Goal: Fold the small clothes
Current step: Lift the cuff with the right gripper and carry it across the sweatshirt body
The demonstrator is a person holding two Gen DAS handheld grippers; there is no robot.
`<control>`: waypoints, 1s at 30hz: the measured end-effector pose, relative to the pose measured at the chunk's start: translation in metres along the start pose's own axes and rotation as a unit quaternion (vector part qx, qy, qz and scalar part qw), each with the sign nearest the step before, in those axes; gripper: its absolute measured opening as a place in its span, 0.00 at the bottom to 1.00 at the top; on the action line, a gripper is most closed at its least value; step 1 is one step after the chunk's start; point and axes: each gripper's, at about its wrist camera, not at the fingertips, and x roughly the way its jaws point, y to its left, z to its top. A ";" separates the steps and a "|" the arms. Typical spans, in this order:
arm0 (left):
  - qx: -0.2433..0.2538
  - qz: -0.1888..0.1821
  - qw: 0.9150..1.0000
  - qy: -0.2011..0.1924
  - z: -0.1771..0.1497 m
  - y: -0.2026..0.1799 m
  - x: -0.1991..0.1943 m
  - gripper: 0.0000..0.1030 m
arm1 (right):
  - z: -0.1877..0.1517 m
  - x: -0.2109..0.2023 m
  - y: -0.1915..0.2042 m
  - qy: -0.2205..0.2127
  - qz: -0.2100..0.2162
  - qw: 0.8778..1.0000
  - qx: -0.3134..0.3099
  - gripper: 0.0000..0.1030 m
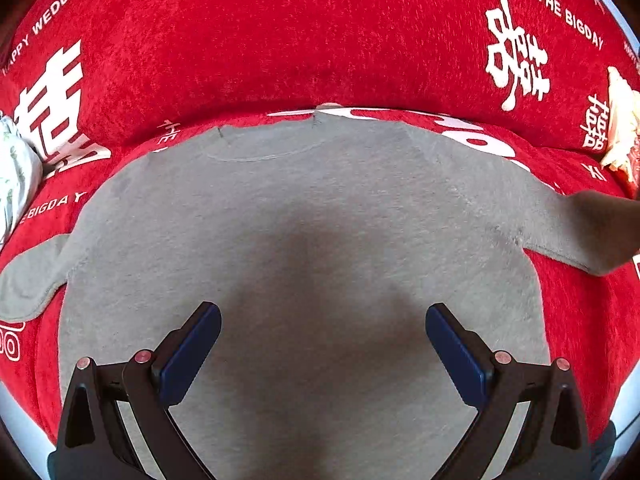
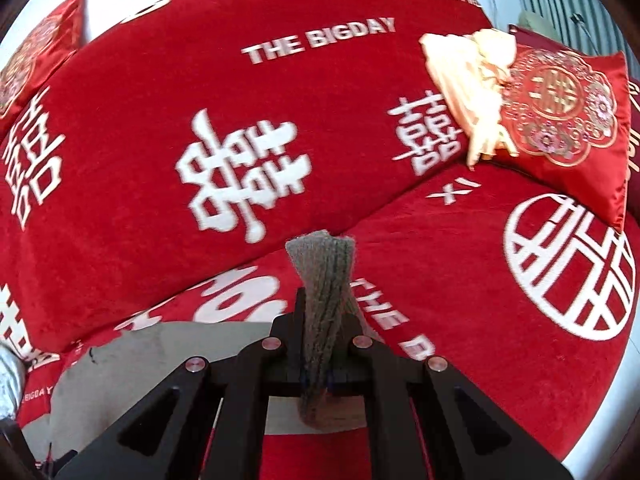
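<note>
The small grey fleece long-sleeved top (image 1: pixel 304 216) is lying flat across the middle of the left wrist view on the red plush sofa cover printed with white characters (image 1: pixel 280 40), neckline toward the top of the frame, hem toward the bottom, sleeves reaching out left and right, so its long axis is running side to side. The right gripper (image 2: pixel 326 312) is pinching the bunched cuff of one sleeve (image 2: pixel 320 264) between shut jaws, lifting it clear. The left gripper (image 1: pixel 323 344) is hovering over the body with jaws wide and empty. Folding well probably means carrying the sleeve inward across the chest, flat and untwisted.
</note>
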 end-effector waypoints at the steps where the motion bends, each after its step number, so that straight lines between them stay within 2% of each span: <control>1: 0.000 -0.001 1.000 -0.004 -0.001 0.004 -0.002 1.00 | -0.003 0.000 0.011 0.002 0.003 1.000 -0.005 0.06; 6: -0.011 -0.015 1.000 -0.017 -0.006 0.028 -0.008 1.00 | -0.015 -0.001 0.054 0.009 0.015 0.999 -0.028 0.06; 13: -0.035 -0.016 0.999 -0.015 -0.015 0.066 -0.006 1.00 | -0.035 0.003 0.118 0.019 0.029 0.997 -0.065 0.06; 30: -0.076 -0.035 0.996 -0.006 -0.031 0.122 0.001 1.00 | -0.072 0.014 0.228 0.046 0.041 0.987 -0.147 0.06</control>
